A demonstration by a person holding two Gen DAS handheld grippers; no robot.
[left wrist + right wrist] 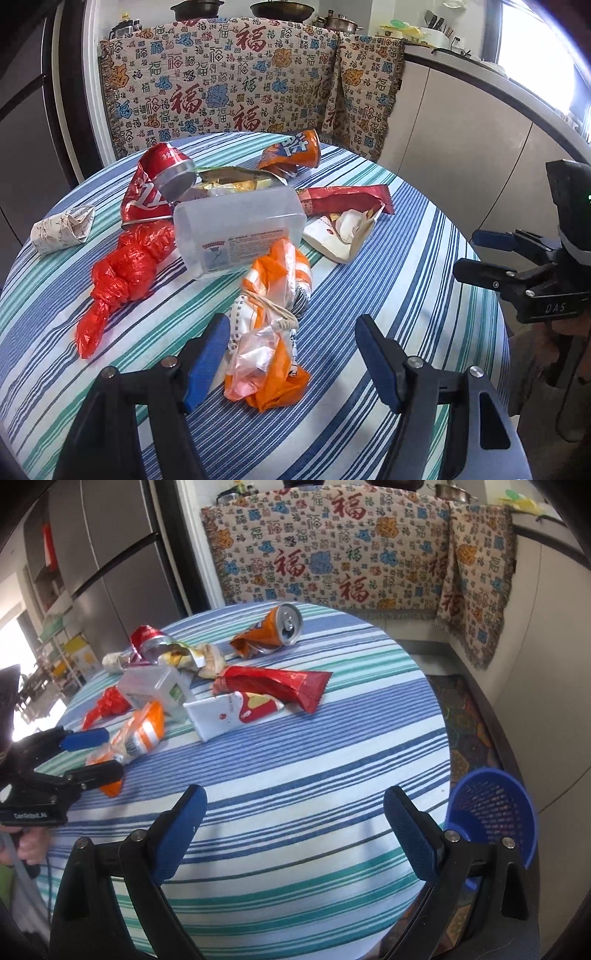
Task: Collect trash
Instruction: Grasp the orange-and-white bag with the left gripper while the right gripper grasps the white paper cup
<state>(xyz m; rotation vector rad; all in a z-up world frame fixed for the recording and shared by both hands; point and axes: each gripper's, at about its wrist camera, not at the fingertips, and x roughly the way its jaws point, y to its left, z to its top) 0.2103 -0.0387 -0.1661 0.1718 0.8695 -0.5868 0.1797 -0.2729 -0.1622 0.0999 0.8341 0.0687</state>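
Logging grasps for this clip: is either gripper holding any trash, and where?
Nothing is held. The left gripper stands open around the orange-and-white plastic bag; the right gripper is open over bare tablecloth.

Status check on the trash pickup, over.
Left gripper open around knotted orange-and-white plastic bag, not gripping. Right gripper open, empty. Blue mesh bin beside striped round table. Nothing in the way.

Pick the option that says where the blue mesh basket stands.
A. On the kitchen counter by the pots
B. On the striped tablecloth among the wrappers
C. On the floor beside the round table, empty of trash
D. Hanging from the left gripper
C: in the right wrist view the blue mesh basket stands on the patterned floor past the edge of the table, and no trash shows inside it.
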